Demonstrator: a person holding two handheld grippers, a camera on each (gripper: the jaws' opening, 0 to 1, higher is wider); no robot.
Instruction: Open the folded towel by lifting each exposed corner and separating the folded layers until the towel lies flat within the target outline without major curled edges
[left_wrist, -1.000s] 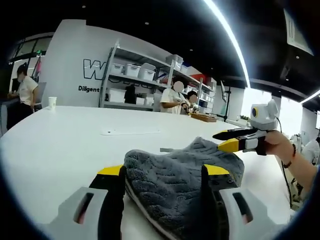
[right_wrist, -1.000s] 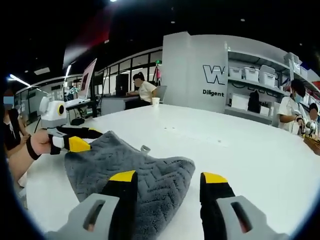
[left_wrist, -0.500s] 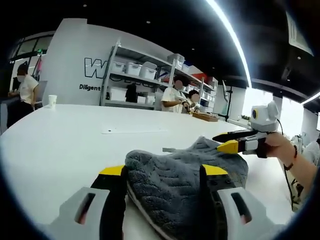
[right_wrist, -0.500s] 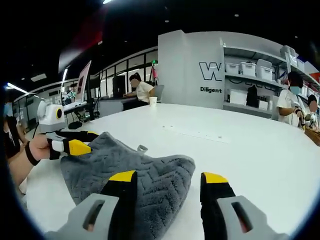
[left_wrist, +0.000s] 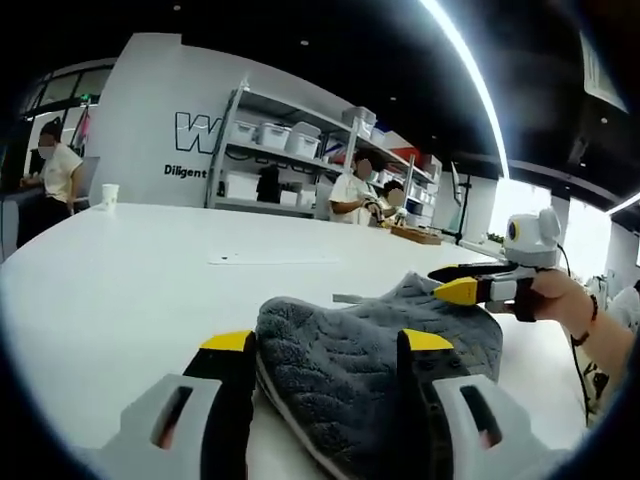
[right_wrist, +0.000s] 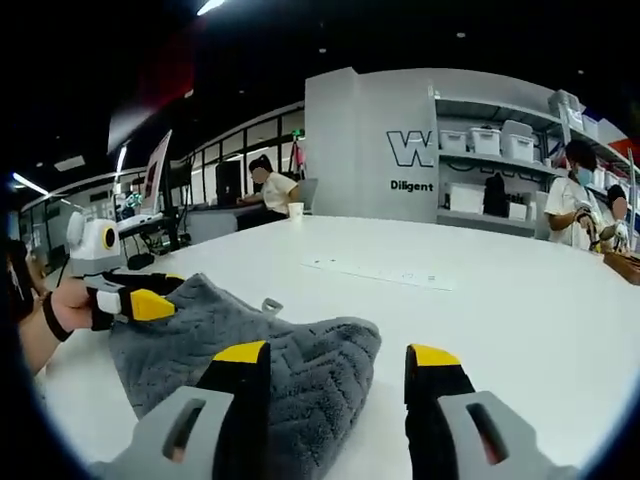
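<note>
Left gripper view, left gripper straddling towel

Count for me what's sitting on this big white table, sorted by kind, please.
Grey towel: 1
White paper cup: 1
Flat white strip or sheet: 1
Total: 3
</note>
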